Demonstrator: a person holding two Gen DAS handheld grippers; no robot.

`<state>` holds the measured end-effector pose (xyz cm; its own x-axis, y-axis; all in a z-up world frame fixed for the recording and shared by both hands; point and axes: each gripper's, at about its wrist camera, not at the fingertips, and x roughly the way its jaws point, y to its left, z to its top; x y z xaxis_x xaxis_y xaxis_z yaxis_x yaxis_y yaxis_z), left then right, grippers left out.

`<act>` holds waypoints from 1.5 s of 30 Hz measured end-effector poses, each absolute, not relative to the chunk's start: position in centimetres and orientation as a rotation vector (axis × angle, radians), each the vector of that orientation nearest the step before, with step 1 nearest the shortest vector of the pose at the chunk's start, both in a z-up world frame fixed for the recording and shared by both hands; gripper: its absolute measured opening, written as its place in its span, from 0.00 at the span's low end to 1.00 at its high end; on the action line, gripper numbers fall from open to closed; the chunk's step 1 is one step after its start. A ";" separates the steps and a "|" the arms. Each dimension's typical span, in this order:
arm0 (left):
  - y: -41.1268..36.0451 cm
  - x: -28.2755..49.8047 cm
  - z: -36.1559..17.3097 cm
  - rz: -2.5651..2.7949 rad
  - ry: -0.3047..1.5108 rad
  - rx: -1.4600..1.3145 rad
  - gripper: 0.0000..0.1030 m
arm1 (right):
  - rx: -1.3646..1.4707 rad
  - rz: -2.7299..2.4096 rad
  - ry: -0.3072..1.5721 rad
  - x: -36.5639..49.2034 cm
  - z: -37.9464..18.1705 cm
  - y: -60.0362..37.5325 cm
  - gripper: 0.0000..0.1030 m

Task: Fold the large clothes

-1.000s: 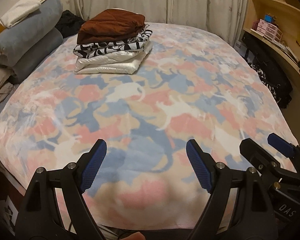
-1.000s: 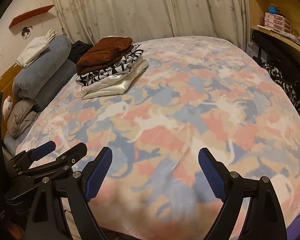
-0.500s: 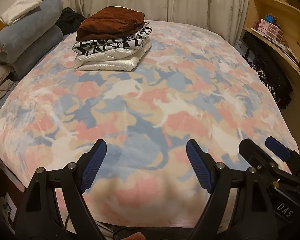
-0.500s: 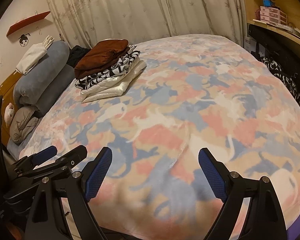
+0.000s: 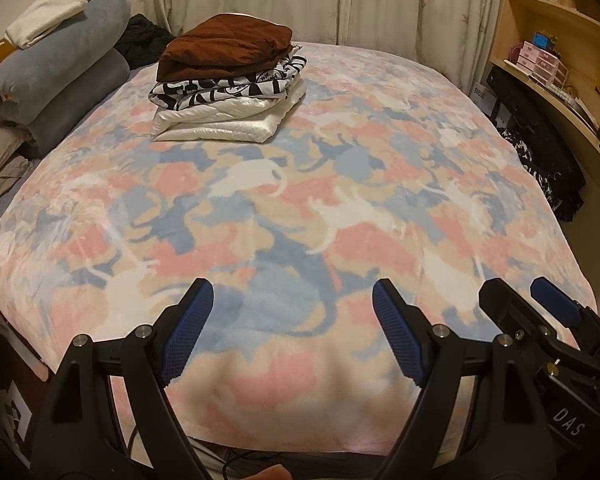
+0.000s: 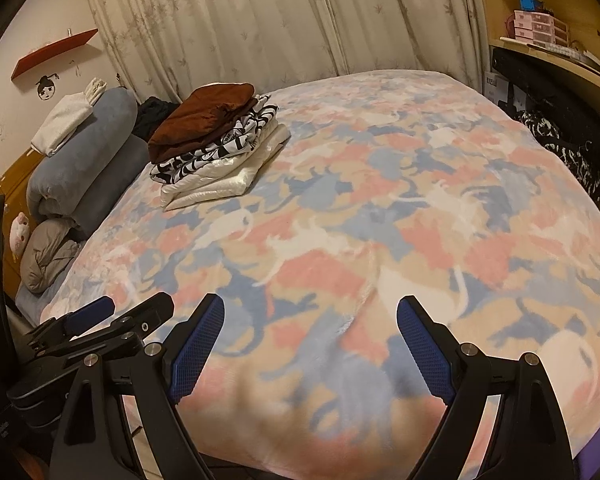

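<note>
Both wrist views, taken above the near edge of a bed. The left gripper (image 5: 288, 328) and the right gripper (image 6: 310, 344) are hovering side by side at the bottom of each frame, each with its 2 blue-padded jaws standing wide and nothing between them. Compared with the 2 earlier pictures of each view, almost nothing is changing: the openings are staying the same and the scene is only drifting slightly in the frame. The stack of folded clothes (image 5: 228, 84), with a brown garment (image 6: 204, 118) on top, a black-and-white printed piece under it and white items at the base, is resting in the upper left of both frames, well apart from the tongs. The patterned blanket (image 5: 340, 184) is lying flat and bare across the middle. No unfolded garment is showing on it, so the folding is probably finished, or the person is pausing before fetching another piece.
</note>
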<state>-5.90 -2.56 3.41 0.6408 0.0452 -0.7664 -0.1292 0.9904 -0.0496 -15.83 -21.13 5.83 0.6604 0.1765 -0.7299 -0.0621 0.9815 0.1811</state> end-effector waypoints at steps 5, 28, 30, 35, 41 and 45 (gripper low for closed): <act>-2.5 -5.9 3.4 0.097 0.866 -0.104 0.78 | 0.153 0.137 0.837 -15.9 5.8 -21.1 0.87; -2.1 -6.2 3.3 0.093 0.868 -0.104 0.78 | 0.155 0.134 0.831 -16.2 5.7 -20.6 0.87; -2.0 -6.2 3.4 0.093 0.868 -0.103 0.78 | 0.154 0.133 0.830 -16.2 5.7 -20.5 0.87; -2.1 -6.3 3.3 0.093 0.867 -0.102 0.78 | 0.156 0.132 0.829 -16.3 5.6 -20.4 0.87; -1.9 -6.3 3.4 0.090 0.868 -0.104 0.78 | 0.157 0.132 0.828 -16.3 5.5 -20.4 0.87; -2.0 -6.3 3.3 0.093 0.865 -0.100 0.78 | 0.157 0.130 0.828 -16.4 5.5 -20.2 0.87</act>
<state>-6.31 -1.97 3.33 0.6449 0.0414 -0.7631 -0.1224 0.9912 -0.0497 -16.38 -20.21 5.47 0.6696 0.1763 -0.7215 -0.0539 0.9804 0.1895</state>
